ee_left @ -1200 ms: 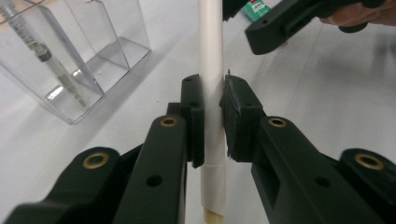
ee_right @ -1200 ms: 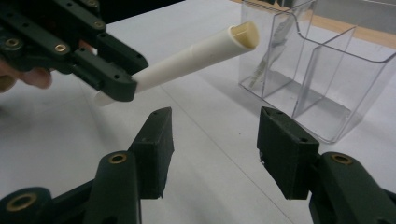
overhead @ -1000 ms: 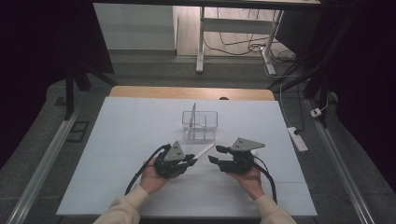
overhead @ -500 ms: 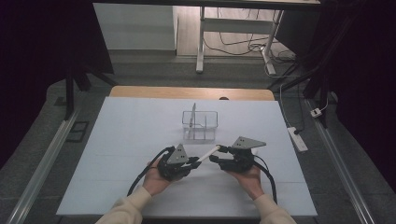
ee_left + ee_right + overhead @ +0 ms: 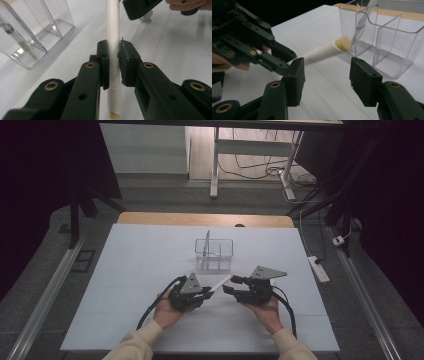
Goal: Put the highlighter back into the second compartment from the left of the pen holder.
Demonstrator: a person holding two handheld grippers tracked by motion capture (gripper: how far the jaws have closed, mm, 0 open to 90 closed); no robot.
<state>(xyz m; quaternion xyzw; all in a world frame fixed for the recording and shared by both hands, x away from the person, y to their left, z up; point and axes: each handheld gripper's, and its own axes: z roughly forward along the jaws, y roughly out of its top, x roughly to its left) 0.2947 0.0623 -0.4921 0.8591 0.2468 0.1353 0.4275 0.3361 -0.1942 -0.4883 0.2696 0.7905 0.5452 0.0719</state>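
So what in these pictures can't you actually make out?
- What the white stick is: paper wrap covers it in the left gripper view; blurred in the right gripper view.
- The thin object in the clear box: too small in the high view, distorted by the walls in the left gripper view.
- The right tool in the left gripper view: cut off by the top edge.
- The left tool: its far side is out of frame in the right gripper view.

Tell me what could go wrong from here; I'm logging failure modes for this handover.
The left claw grips the paper-wrapped stick near one end, so the long free end could sag or swing. The right claw is open with the stick's tip above its jaws, not between them; closing now might miss it. The clear divided container stands close behind the tip, so a forward push could knock it.
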